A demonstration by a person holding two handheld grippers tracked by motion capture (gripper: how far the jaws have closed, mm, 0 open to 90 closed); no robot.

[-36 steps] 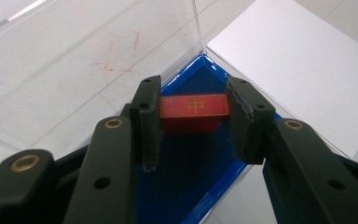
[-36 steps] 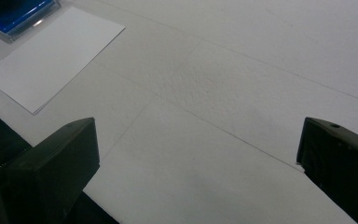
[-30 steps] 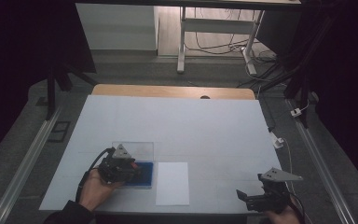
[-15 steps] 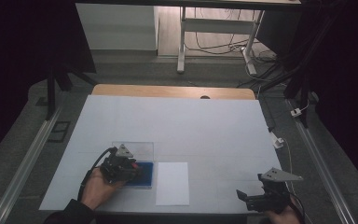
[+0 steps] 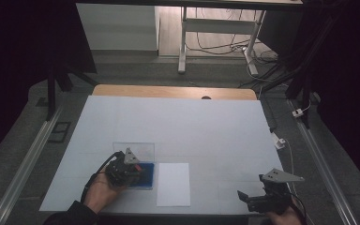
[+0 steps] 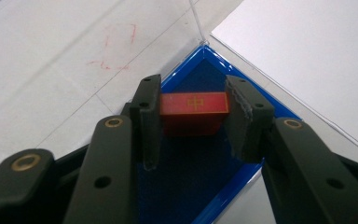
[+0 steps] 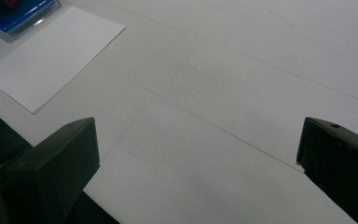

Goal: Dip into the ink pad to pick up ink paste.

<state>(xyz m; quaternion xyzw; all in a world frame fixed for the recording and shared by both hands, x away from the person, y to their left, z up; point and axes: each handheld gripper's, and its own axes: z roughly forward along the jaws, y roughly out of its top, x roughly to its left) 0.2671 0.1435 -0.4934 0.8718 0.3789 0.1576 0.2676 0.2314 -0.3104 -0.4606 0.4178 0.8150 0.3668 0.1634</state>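
Note:
A red block [image 6: 194, 108] with a gold mark on top sits inside a shallow blue case [image 6: 200, 163], and my left gripper [image 6: 193, 93] is shut on it, one jaw pressed against each end. From the high view the left gripper [image 5: 132, 169] hovers over the blue case [image 5: 146, 177] near the table's front left, with the case's clear lid [image 5: 133, 149] lying open behind it. A white sheet of paper [image 5: 173, 183] lies just right of the case. My right gripper [image 5: 249, 198] is held at the front right edge, its jaws wide open [image 7: 198, 140] over bare table.
The white table cover [image 5: 192, 126] stretches far back to a wooden edge [image 5: 168, 91]. In the right gripper view the paper [image 7: 51, 60] and a corner of the blue case [image 7: 18, 14] lie at upper left. A small white part [image 5: 277, 140] sits at the right edge.
The left gripper has eased slightly forward and down over the blue case. The right gripper has stayed put.

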